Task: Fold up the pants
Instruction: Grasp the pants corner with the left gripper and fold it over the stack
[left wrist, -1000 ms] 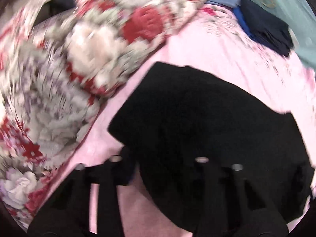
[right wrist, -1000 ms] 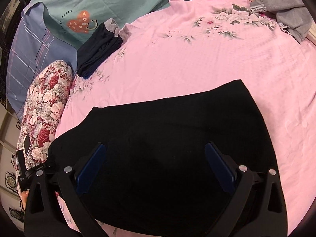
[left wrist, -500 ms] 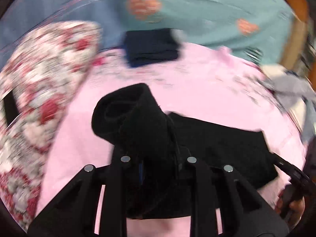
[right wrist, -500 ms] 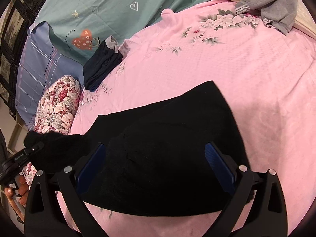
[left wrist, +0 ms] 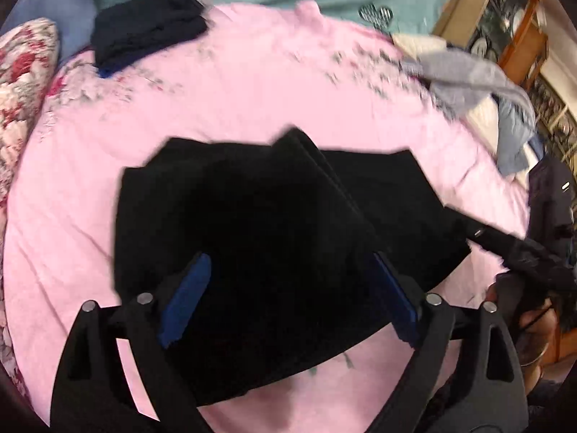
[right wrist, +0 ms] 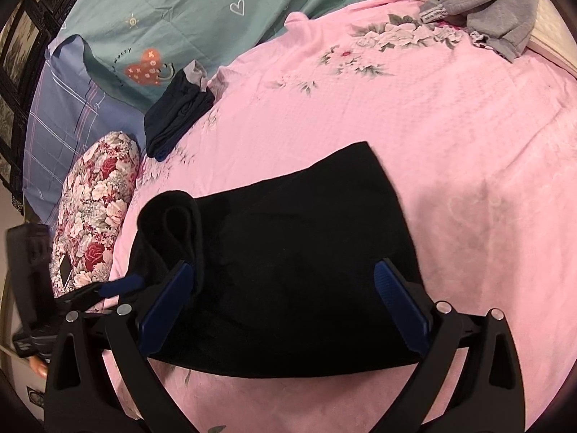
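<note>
On the pink bed [right wrist: 450,115], black pants [right wrist: 288,252] lie in a folded block near the front edge, their left end rolled up into a raised loop. We go left to right. At the far left edge of the right wrist view, our left gripper [right wrist: 119,285] reaches in low and nearly level toward that rolled end, one blue pad tip just beside the cloth; whether it touches, we cannot tell. In its own view the left gripper [left wrist: 288,288] hangs above the pants with its jaws spread wide, nothing between the blue pads. The right gripper [right wrist: 285,303] points forward and down over the near half of the pants, jaws likewise wide apart and holding nothing. From the left wrist view the right gripper [left wrist: 479,232] comes in from the right edge, its tip at the pants' right side, the hand [left wrist: 530,317] behind it.

A floral pillow [right wrist: 93,209] sits at the bed's left, a navy garment [right wrist: 176,119] behind it, a grey one [right wrist: 487,11] at far right.
</note>
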Motion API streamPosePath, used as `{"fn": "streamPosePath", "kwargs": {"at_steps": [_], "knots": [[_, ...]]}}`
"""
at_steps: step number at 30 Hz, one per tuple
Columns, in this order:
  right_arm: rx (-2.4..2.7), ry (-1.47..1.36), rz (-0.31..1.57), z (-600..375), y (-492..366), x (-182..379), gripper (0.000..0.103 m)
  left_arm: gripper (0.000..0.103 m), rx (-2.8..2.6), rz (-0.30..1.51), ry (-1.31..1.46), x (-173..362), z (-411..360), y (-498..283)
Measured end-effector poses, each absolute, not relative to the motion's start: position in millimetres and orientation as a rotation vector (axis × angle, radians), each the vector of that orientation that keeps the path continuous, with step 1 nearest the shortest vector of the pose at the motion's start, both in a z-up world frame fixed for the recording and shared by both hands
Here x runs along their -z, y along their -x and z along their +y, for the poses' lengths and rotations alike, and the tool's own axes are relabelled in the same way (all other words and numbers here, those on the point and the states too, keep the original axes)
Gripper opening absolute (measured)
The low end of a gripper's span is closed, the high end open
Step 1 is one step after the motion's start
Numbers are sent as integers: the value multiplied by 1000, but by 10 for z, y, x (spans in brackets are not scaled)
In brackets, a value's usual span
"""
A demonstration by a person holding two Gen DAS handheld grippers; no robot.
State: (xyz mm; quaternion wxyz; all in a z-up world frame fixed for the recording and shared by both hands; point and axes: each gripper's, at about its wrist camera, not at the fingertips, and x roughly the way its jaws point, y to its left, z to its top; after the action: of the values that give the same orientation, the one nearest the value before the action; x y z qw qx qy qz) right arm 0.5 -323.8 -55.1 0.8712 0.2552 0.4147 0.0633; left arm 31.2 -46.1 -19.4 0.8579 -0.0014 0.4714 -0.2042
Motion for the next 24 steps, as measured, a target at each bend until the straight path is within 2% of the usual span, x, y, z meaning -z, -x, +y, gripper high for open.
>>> {"fn": "streamPosePath", "kwargs": {"at_steps": [5, 11, 16, 20, 24], "knots": [[-203, -535, 924, -2961, -172, 610, 101, 97, 152, 907, 33, 172, 101, -408], [-265, -441, 970, -2508, -289, 603, 101, 97, 45, 1088, 141, 757, 437, -571], [-304, -332, 876, -2247, -310, 395, 100, 97, 150, 1126, 94, 957, 282, -506], [-335, -238, 896, -1964, -475, 353, 80, 97, 161, 1115, 69, 973, 214, -515], [-314, -171, 960, -1748, -718, 549, 62, 97, 177, 1127, 109, 964, 298, -524]]}}
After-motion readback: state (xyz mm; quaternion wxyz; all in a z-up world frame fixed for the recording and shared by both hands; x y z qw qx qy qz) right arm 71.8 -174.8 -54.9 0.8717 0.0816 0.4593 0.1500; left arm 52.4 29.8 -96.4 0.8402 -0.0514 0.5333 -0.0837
